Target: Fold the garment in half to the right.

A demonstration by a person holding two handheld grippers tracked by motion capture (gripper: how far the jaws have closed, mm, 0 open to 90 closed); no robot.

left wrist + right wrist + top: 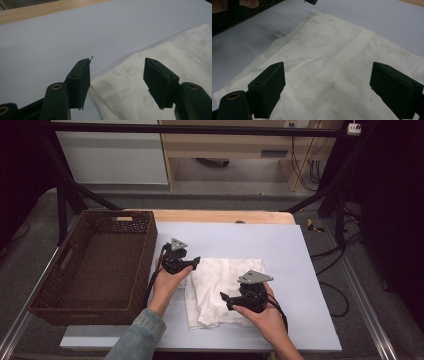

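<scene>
A wide counter (310, 270) under a pale blue mat carries a dark wicker basket (145, 265) at its left edge and, just beside it toward the middle, a white patterned cloth (215, 285) lying roughly folded and flat. A person's two hands work at the cloth from the near side.

The left gripper (196, 261) sits at the cloth's far left corner, its jaws apart and pressing on nothing: in the left gripper view one jaw hangs over bare mat, the other over the hem, with the cloth's edge (117, 75) running between them. The right gripper (225, 299) hovers over the near middle of the cloth, jaws spread wide and released, fabric (329, 65) below them and nothing gripped.

The likely risk lies at that left corner. With the jaws straddling the hem, a close could catch a single layer or only the outermost edge, and the fold would slide open on the lift. If the jaws meet too high, they could miss the cloth altogether. The right jaws, over a flat stretch with no ridge to bite, may skid and bunch the fabric. A small sewn label (279, 33) at the side nearest the basket could snag on the wicker rim.
</scene>
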